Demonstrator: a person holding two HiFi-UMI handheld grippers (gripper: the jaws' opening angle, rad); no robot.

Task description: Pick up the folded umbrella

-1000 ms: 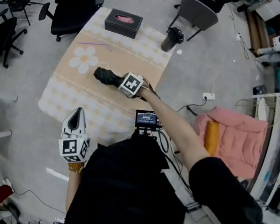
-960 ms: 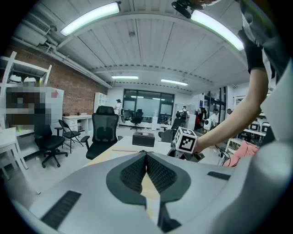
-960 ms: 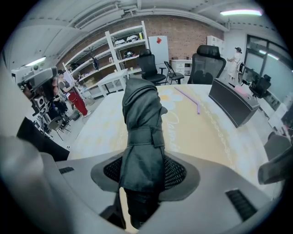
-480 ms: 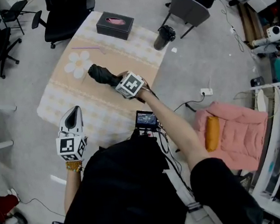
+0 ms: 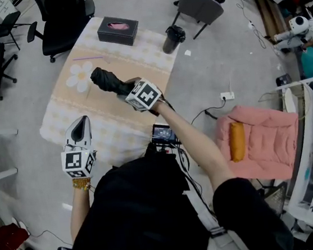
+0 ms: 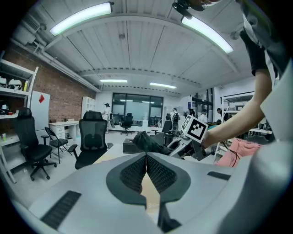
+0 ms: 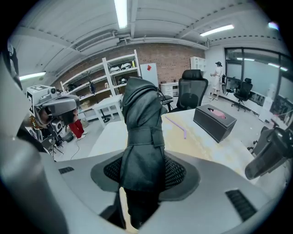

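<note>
The folded black umbrella hangs in the air above the table, clamped in my right gripper. In the right gripper view the umbrella stands up between the two pads, strap wrapped round its middle. My left gripper hovers over the table's near edge, jaws shut with nothing in them; its pads meet in the left gripper view. That view also shows the umbrella and the right gripper's marker cube ahead.
A black tissue box sits at the table's far edge, with a thin purple stick and a daisy print nearby. A black cup stands at the far right corner. Office chairs surround the table; a pink cushion lies right.
My right gripper has risen with the umbrella, lifting it clear of the table. The left gripper drifted slightly up.
</note>
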